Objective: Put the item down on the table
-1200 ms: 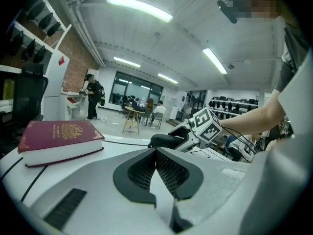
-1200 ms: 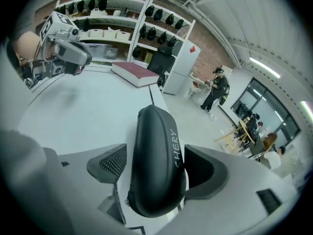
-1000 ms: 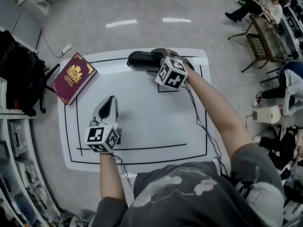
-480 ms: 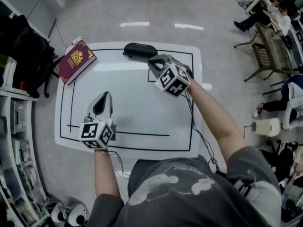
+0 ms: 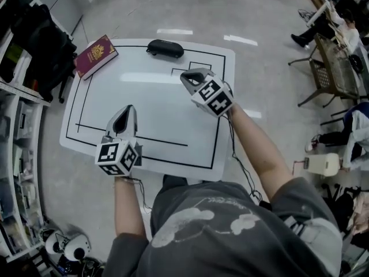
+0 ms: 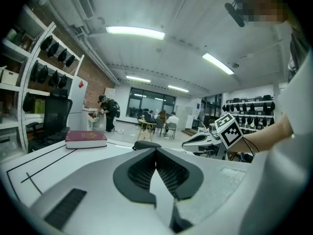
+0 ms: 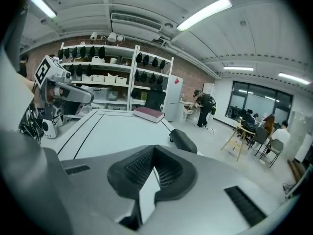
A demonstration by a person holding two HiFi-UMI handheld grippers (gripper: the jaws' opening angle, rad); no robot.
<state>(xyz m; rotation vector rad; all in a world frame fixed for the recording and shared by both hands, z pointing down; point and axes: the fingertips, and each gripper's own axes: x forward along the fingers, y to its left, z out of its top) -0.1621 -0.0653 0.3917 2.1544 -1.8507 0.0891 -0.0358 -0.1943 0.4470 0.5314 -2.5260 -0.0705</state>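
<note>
Two grippers: left gripper (image 5: 128, 111) and right gripper (image 5: 186, 78) pinched closed, empty, parked clear.
Black case (image 5: 165, 48): free at table (image 5: 161, 111) far edge; likely delivered.

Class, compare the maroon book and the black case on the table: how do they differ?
The maroon book is flat, square-cornered, with a gold emblem; the black case is plain, rounded and oblong. The book lies askew at the far left corner; the case lies along the far edge, nearer the middle. Both rest on the white table.
</note>
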